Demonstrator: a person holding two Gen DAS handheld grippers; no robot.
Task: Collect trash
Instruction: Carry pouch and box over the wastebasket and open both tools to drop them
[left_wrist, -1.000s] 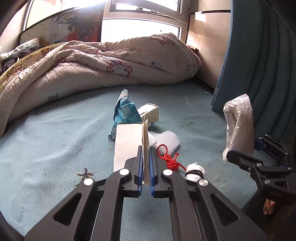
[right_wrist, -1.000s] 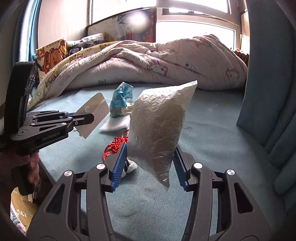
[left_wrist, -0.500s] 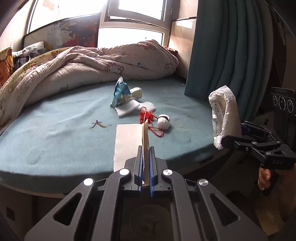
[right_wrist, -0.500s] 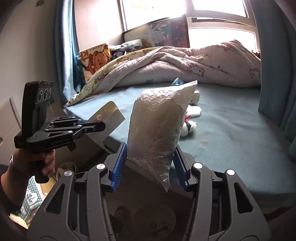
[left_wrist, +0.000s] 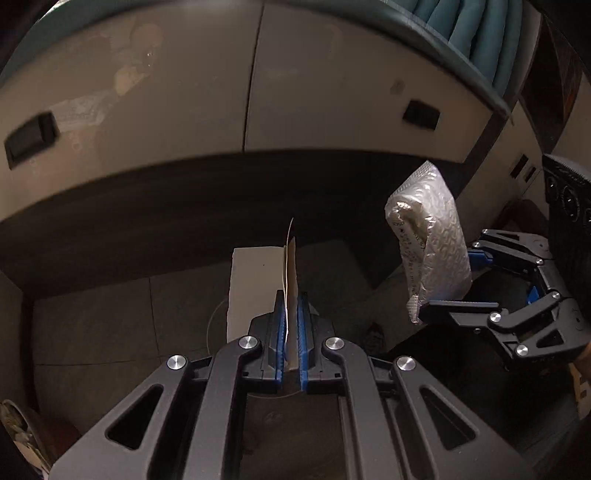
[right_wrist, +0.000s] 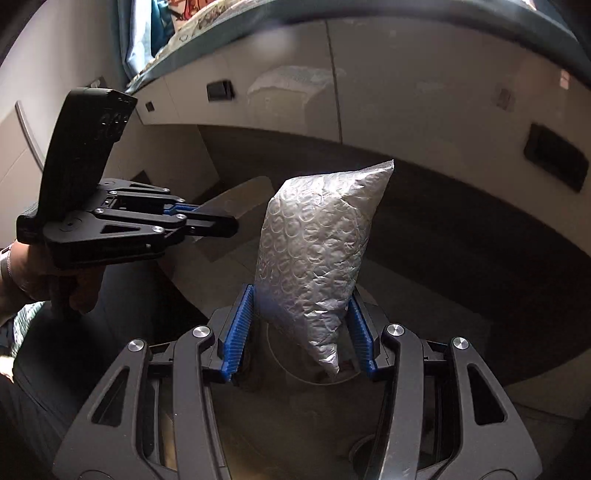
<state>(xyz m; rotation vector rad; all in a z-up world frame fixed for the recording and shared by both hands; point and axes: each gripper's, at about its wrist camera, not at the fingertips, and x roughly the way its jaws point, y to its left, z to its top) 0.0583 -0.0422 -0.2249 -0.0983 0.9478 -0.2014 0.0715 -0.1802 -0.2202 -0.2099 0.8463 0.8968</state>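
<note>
My left gripper is shut on a folded piece of white and brown card, held out over the dark floor. My right gripper is shut on a puffy white bubble-wrap bag that stands up between the blue pads. The right gripper with the bag shows at the right of the left wrist view. The left gripper with its card shows at the left of the right wrist view. Both are low in front of the bed base.
The curved beige bed base with dark recessed handles fills the view ahead, with a dark recess below it. A round rim lies on the tiled floor under the left gripper. Teal curtains hang at the upper right.
Both grippers have pulled back from the bed top and dropped and tilted toward the floor. The bed surface and its litter have left view. Each grip is unchanged.
</note>
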